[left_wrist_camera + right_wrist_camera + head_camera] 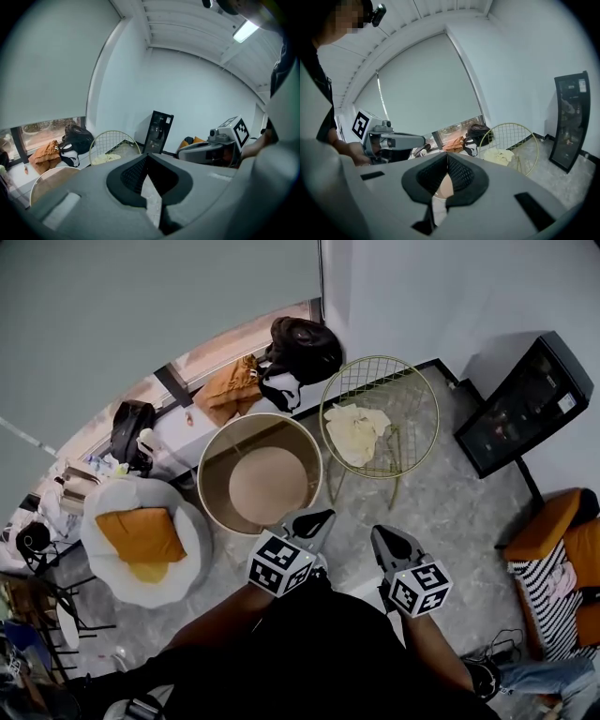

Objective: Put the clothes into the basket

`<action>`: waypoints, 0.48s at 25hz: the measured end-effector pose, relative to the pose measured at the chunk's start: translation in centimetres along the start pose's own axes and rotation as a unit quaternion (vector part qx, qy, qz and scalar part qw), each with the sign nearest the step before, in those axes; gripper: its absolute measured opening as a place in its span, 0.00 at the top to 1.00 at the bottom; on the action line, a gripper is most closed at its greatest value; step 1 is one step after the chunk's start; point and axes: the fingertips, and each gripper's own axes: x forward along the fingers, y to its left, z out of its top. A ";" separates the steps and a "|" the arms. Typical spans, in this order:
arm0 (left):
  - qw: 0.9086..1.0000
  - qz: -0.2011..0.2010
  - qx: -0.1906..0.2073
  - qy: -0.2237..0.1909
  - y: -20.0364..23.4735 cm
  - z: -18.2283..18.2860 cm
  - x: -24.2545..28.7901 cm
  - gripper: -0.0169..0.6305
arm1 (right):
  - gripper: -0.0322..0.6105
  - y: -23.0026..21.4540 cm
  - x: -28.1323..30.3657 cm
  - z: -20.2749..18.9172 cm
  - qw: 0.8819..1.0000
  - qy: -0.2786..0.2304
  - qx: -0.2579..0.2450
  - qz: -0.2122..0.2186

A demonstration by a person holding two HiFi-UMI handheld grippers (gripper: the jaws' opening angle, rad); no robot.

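Observation:
A pale yellow cloth (356,432) lies in a round wire-mesh seat (422,395) ahead of me, also seen as cloth (105,159) and cloth (499,155). An orange garment (230,387) is heaped on the window ledge beside a black bag (305,348). A round tan basket (216,451) stands on the floor, with nothing visible inside. My left gripper (319,518) and right gripper (380,536) are held side by side near my body, short of the basket. The left gripper (146,155) and the right gripper (447,153) are both shut with nothing between the tips.
A black glass-fronted cabinet (525,404) stands at the right wall. A white round pouf (187,563) with an orange cushion sits at the left. An orange chair (548,531) with striped fabric is at the right edge. Clutter lines the left window ledge.

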 end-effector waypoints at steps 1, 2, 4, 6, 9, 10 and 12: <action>1.000 0.000 0.002 -0.002 0.9 0.5 0.4 0.97 | 0.93 -0.4 0.8 0.5 1.000 0.001 -0.002 -0.001; 1.000 0.001 0.003 -0.004 1.8 0.9 0.8 0.97 | 0.93 -0.8 1.6 0.8 1.000 0.004 -0.003 -0.002; 1.000 0.002 0.003 -0.007 3.5 1.5 1.4 0.97 | 0.93 -1.3 3.2 1.5 1.000 0.009 -0.005 -0.003; 1.000 0.004 0.001 -0.008 5.3 2.0 1.9 0.97 | 0.93 -1.7 4.7 2.1 1.000 0.011 -0.007 -0.003; 1.000 0.006 -0.005 -0.008 7.3 2.6 2.5 0.97 | 0.93 -2.0 6.6 3.3 1.000 0.011 -0.006 -0.002; 1.000 0.006 -0.007 -0.007 7.7 2.7 2.6 0.97 | 0.93 -2.0 7.0 3.6 1.000 0.012 -0.007 -0.001; 1.000 0.005 -0.009 -0.007 8.3 2.9 2.8 0.97 | 0.93 -2.2 7.8 4.1 1.000 0.014 -0.009 0.002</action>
